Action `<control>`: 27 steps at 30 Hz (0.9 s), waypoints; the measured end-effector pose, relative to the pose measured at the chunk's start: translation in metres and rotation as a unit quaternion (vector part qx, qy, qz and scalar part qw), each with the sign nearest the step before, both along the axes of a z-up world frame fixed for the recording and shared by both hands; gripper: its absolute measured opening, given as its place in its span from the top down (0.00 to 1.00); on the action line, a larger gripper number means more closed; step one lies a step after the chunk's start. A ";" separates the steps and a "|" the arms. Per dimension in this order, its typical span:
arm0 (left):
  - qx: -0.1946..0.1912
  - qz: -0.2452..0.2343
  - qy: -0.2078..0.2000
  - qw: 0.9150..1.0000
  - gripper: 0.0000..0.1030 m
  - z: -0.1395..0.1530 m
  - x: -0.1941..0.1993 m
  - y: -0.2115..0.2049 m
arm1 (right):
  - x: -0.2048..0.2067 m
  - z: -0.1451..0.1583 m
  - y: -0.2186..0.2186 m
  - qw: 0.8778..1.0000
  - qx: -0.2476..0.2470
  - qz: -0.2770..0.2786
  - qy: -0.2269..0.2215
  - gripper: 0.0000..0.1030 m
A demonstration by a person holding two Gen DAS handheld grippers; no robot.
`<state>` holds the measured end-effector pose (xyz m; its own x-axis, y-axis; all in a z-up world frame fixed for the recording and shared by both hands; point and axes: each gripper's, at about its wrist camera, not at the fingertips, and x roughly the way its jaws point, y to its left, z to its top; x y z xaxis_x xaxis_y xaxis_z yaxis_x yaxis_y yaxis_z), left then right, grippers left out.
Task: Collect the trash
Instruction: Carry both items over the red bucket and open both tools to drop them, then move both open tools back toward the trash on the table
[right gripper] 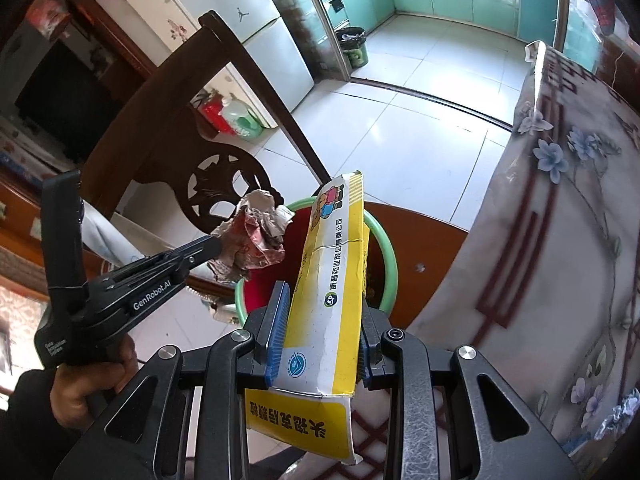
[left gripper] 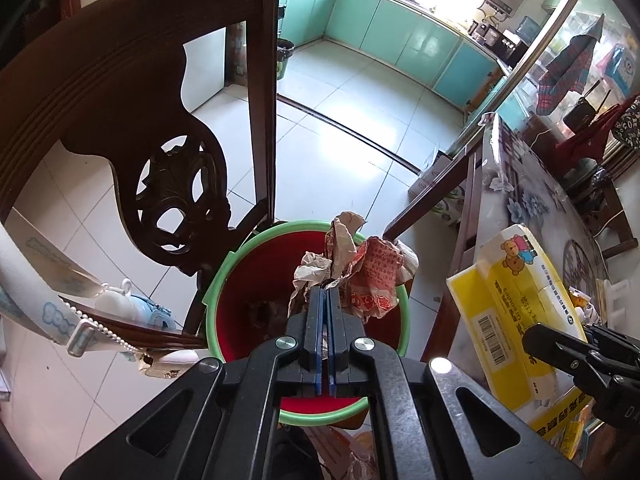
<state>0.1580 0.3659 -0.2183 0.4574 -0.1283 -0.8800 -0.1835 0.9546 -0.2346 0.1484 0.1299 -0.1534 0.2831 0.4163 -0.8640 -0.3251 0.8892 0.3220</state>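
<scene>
My left gripper (left gripper: 325, 292) is shut on a crumpled red-and-brown paper wrapper (left gripper: 360, 268) and holds it over a red bin with a green rim (left gripper: 228, 280). In the right wrist view the left gripper (right gripper: 218, 246) and the wrapper (right gripper: 256, 236) show beside the bin (right gripper: 384, 248). My right gripper (right gripper: 320, 316) is shut on a yellow-and-white cardboard box (right gripper: 332, 280), held upright above the bin's near edge. The box also shows in the left wrist view (left gripper: 516, 304), at the right.
A dark carved wooden chair (left gripper: 176, 184) stands left of the bin. A table with a floral cloth (right gripper: 560, 200) is on the right. Pale floor tiles (left gripper: 340, 140) lead to a kitchen with teal cabinets; a dark bin (right gripper: 354, 50) stands by its doorway.
</scene>
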 end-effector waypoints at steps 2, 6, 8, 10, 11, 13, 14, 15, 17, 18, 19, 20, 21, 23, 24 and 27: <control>0.001 0.002 0.003 1.000 0.99 -0.001 0.001 0.001 | 0.003 0.000 0.000 1.000 0.004 -0.002 -0.002 0.71; 0.010 0.025 0.021 0.999 0.94 -0.008 0.006 0.007 | 0.006 0.002 -0.001 1.000 0.015 -0.018 -0.008 0.32; 0.012 0.039 0.028 0.999 0.79 -0.009 0.006 0.010 | 0.005 0.007 -0.005 0.999 0.024 -0.026 -0.019 0.30; 0.018 0.046 0.023 0.999 0.59 -0.006 0.005 0.011 | 0.004 0.010 -0.008 0.999 0.020 -0.028 -0.024 0.30; 0.019 0.047 0.019 0.999 0.54 -0.005 0.004 0.011 | 0.004 0.010 -0.010 0.999 0.019 -0.030 -0.024 0.30; 0.019 0.048 0.013 0.999 0.53 -0.001 0.004 0.010 | 0.002 0.011 -0.016 0.999 0.022 -0.036 -0.021 0.30; 0.018 0.047 0.010 0.999 0.53 0.001 0.004 0.007 | 0.001 0.012 -0.019 0.999 0.022 -0.038 -0.021 0.30; 0.017 0.045 0.009 0.999 0.53 0.002 0.003 0.006 | 0.000 0.012 -0.022 0.999 0.022 -0.039 -0.021 0.30; 0.018 0.039 0.004 0.999 0.53 0.005 0.003 -0.002 | -0.004 0.015 -0.028 0.999 0.021 -0.043 -0.023 0.30; 0.018 0.036 0.003 0.999 0.53 0.006 0.002 -0.005 | -0.006 0.016 -0.032 0.998 0.021 -0.044 -0.024 0.30; 0.017 0.033 0.002 0.999 0.53 0.007 0.002 -0.010 | -0.008 0.018 -0.035 0.998 0.022 -0.046 -0.027 0.30; 0.017 0.029 0.001 0.999 0.53 0.009 0.001 -0.016 | -0.011 0.020 -0.040 0.998 0.022 -0.049 -0.030 0.30; 0.017 0.024 0.000 1.000 0.53 0.011 0.000 -0.021 | -0.013 0.022 -0.044 0.998 0.022 -0.051 -0.032 0.30; 0.019 0.017 -0.003 1.000 0.53 0.014 -0.001 -0.033 | -0.019 0.025 -0.055 0.997 0.022 -0.057 -0.037 0.30; 0.019 0.012 -0.005 1.000 0.53 0.016 -0.002 -0.040 | -0.022 0.027 -0.060 0.997 0.023 -0.061 -0.039 0.30; 0.023 -0.002 -0.011 1.000 0.53 0.023 -0.006 -0.061 | -0.031 0.031 -0.081 0.996 0.025 -0.074 -0.044 0.30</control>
<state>0.1518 0.3048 -0.1958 0.4767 -0.0907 -0.8744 -0.1745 0.9651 -0.1953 0.1175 0.0488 -0.1221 0.4176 0.4061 -0.8128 -0.2207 0.9131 0.3429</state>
